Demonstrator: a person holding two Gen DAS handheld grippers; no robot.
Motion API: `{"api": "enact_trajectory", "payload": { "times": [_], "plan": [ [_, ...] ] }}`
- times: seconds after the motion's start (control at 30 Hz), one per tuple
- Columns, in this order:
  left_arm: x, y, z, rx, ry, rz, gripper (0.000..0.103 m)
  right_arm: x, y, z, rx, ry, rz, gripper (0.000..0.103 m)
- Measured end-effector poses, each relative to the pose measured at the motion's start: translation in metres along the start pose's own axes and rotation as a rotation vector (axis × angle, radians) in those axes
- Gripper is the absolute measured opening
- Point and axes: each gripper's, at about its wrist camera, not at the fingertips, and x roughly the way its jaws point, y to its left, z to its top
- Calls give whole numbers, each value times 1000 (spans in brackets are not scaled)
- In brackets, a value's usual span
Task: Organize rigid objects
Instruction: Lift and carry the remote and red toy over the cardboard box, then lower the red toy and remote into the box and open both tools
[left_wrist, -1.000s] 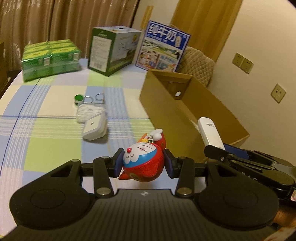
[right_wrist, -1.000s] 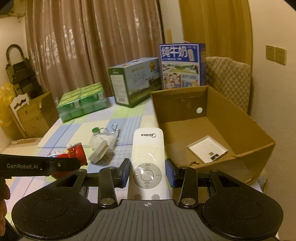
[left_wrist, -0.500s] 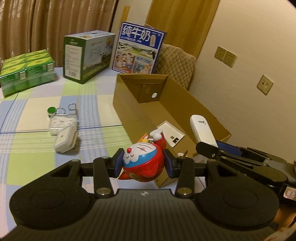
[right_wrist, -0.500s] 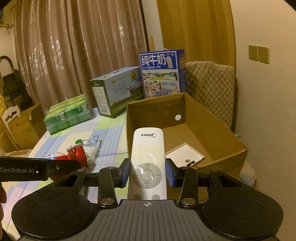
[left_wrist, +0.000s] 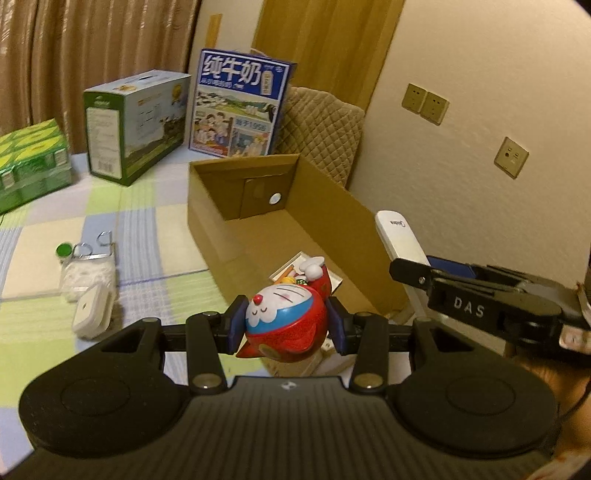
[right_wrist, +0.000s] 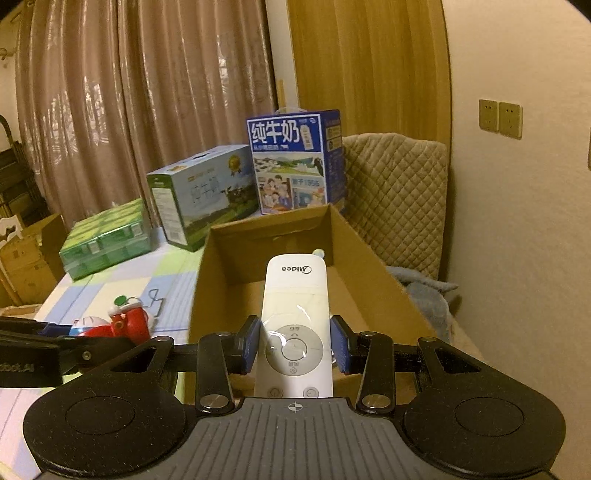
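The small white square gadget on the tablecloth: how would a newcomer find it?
Start at the open cardboard box and look left across the checked tablecloth. Below the crumpled clear bag lies the white square gadget. Unlike the bag and the green cap, it is solid, flat and rounded at the corners.

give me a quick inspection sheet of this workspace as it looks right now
surface: checked tablecloth in blue, green and cream.
job's things: red and blue cat figurine and white Midea remote, both held over the open cardboard box; a flat white box lies inside.
clutter: white plug adapter, clear bag, metal clips, green cap, two milk cartons, green drink packs.
grippers: left tongs shut on the figurine; right tongs shut on the remote.
cables: nothing seen.
surroundings: curtains, quilted chair, wall sockets.
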Motion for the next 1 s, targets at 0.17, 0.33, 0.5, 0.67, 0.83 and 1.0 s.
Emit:
{"api": "enact_trajectory", "payload": {
  "times": [0.17,0.33,0.5,0.67,0.83,1.0],
  "plan": [
    [19,-10,17,55,1,-14,39,16,-23,13,-18,13,2,38],
    [49,-17,30,97,34,-35,39,39,-46,13,25,75,37,38],
    [78,-24,31,147,75,-36,39,55,-56,9,44,107,41,38],
    [100,-29,25,186,113,-39,39,65,-65,7,72,112,57,38],
    [114,-31,20,222,144,-40,39,73,-70,7,85,122,62,38],
    [123,-33,17,230,162,-42,39,79,-73,5,92,128,64,38]
  ]
}}
